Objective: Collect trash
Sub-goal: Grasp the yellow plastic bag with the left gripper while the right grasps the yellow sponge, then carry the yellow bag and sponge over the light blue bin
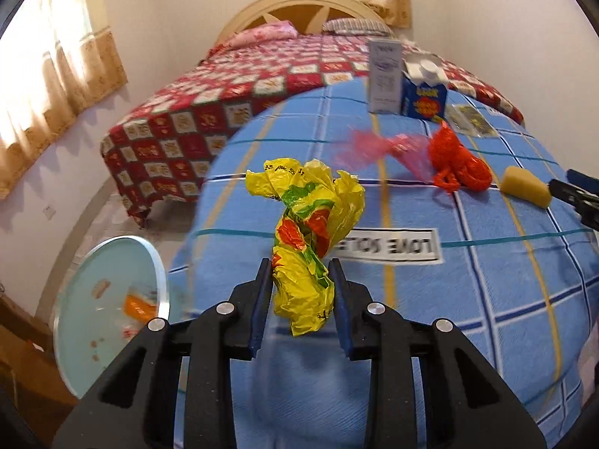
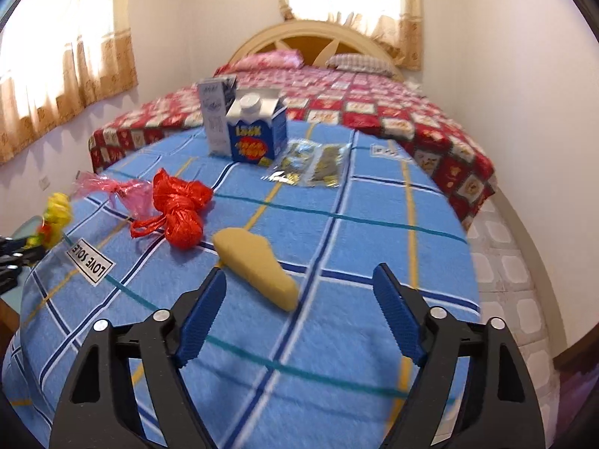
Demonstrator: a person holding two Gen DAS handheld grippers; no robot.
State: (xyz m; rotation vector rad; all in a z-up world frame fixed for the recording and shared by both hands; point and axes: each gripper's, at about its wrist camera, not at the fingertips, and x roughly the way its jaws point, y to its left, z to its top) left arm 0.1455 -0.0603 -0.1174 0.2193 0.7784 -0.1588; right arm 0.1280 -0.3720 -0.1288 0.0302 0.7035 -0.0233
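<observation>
Yellow plastic bag (image 1: 305,239), crumpled, printed red and green, sits pinched between the pads of the left gripper (image 1: 301,273); jaws narrowed onto its lower part, the rest sticking up above the fingertips, held off the blue checked blanket (image 1: 468,299). Same bag shows at the far left edge of the right wrist view (image 2: 56,219).

Right gripper (image 2: 299,280) has jaws wide apart, nothing gripped; a yellow sponge (image 2: 256,265) lies on the blanket just ahead, its near end between the fingertips, closer to the left finger.

Beyond the sponge: a red bundle of plastic string (image 2: 179,213), then a pink plastic bag (image 2: 112,189) beside it. Further back, a blue carton (image 2: 258,131) with a white cap stands upright, touching a tall grey-white box (image 2: 215,116) beside it. Two clear flat packets (image 2: 310,166) lie to the right of the carton.

A round glass tabletop (image 1: 108,307) sits low left of the blanket, small bits on it. Behind everything, a bed with a red patterned cover (image 2: 411,112).
</observation>
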